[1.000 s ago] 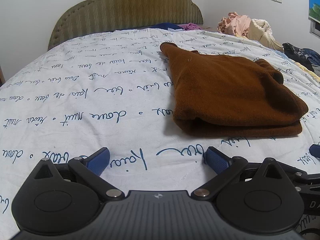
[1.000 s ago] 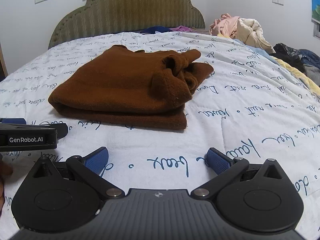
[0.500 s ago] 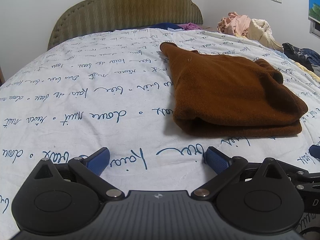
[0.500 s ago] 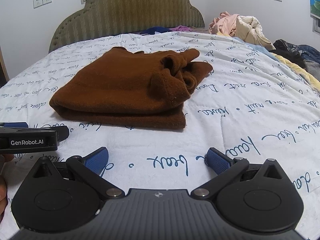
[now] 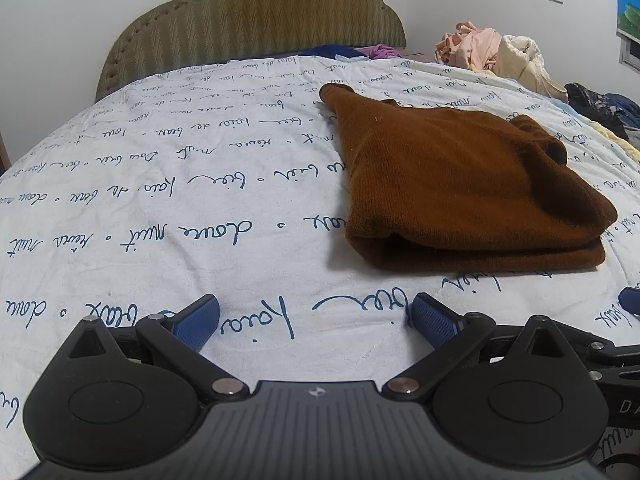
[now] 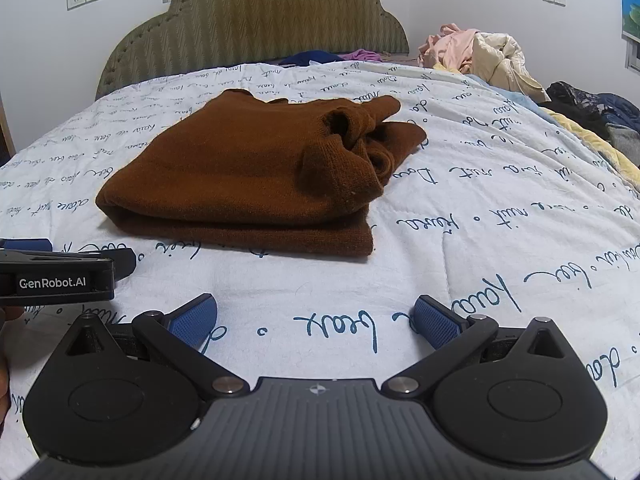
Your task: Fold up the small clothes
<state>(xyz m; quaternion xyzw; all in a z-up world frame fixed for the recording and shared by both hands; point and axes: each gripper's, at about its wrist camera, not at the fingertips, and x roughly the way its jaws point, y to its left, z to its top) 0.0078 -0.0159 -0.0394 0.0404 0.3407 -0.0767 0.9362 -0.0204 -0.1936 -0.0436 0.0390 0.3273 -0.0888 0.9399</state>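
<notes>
A brown knit sweater (image 6: pixel 240 184) lies folded into a thick, layered bundle on the script-printed bedspread (image 5: pixel 160 208), its bunched sleeve cuffs on top toward the right side. Both the left gripper (image 5: pixel 316 320) and the right gripper (image 6: pixel 314 318) sit just short of it, jaws spread wide and empty. This garment looks finished; the heap of clothes (image 6: pixel 480 56) near the headboard (image 6: pixel 256 20) apparently remains unfolded.

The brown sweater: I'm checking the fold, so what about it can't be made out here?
- Brown sweater underside: hidden against the bedsheet in both views.
- Inner layers: covered by its top layer.
- Sleeves: bunched at the far right in the right wrist view, layout unclear.
- Far edge: hidden behind its own bulk.
</notes>
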